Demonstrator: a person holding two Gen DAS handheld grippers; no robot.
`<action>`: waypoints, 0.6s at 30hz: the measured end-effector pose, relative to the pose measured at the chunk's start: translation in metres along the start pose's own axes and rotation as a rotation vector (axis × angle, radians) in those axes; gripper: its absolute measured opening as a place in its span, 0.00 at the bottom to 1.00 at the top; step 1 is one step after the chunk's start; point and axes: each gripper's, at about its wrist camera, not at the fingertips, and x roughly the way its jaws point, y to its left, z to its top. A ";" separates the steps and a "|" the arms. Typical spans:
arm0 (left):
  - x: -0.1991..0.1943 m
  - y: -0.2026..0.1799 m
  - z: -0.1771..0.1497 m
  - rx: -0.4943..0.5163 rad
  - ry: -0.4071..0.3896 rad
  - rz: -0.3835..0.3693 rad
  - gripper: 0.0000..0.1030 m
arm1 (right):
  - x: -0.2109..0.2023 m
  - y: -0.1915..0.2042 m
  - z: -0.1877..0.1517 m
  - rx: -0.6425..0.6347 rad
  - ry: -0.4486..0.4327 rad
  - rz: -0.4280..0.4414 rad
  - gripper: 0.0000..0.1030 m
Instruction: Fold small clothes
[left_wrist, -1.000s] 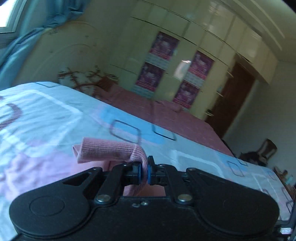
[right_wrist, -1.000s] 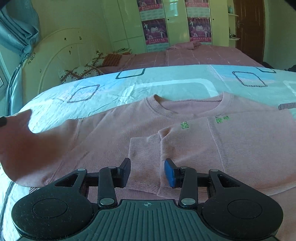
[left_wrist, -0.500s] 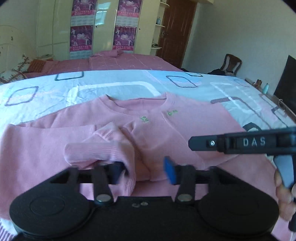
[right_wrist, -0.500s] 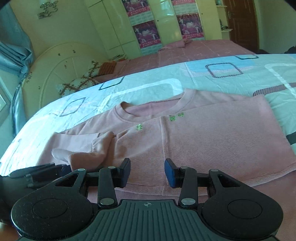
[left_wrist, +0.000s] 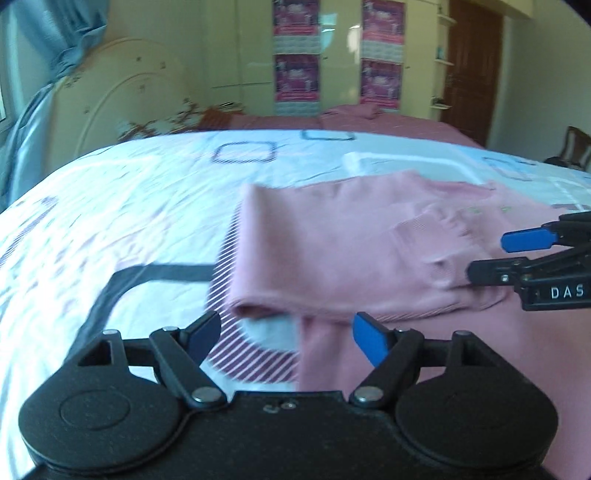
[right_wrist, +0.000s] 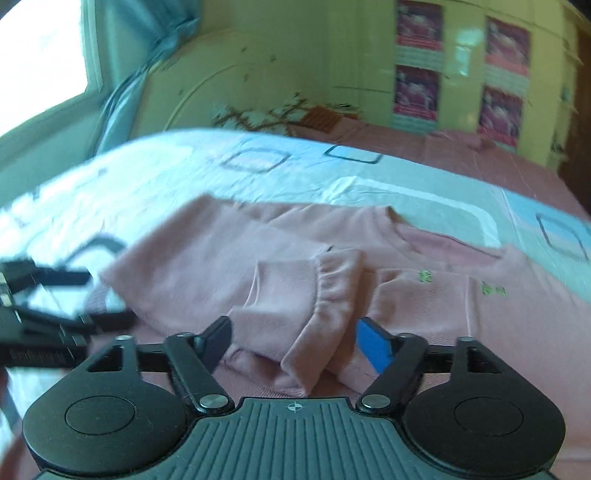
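Observation:
A small pink sweater (left_wrist: 332, 251) lies on the bed with both sleeves folded in over its front. It also shows in the right wrist view (right_wrist: 406, 295). My left gripper (left_wrist: 286, 336) is open and empty, at the folded left edge of the sweater. My right gripper (right_wrist: 295, 341) is open, its fingers on either side of the ribbed sleeve cuff (right_wrist: 328, 295) without closing on it. The right gripper also shows in the left wrist view (left_wrist: 517, 254), over the sleeve cuffs. The left gripper shows at the left edge of the right wrist view (right_wrist: 44, 314).
The bed carries a light blue and white sheet with square patterns (left_wrist: 129, 206). A cream headboard (left_wrist: 122, 103) and a blue curtain (left_wrist: 62, 33) stand behind. A wardrobe with posters (left_wrist: 295, 51), a brown door (left_wrist: 469, 62) and a chair (left_wrist: 572, 147) are further back.
My left gripper carried the left sleeve over the sweater's front, opened and let it go, then drew back to the sweater's left edge. My right gripper opened wider and moved down over the cuffs.

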 end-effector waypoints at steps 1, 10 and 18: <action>0.003 0.004 -0.002 -0.002 0.008 0.013 0.69 | 0.006 0.007 -0.003 -0.049 0.009 -0.022 0.52; 0.025 -0.003 0.006 0.022 -0.041 0.067 0.64 | 0.017 -0.016 0.008 0.052 -0.029 -0.039 0.10; 0.037 -0.012 0.012 0.032 -0.048 0.060 0.40 | -0.038 -0.110 0.011 0.432 -0.135 -0.092 0.06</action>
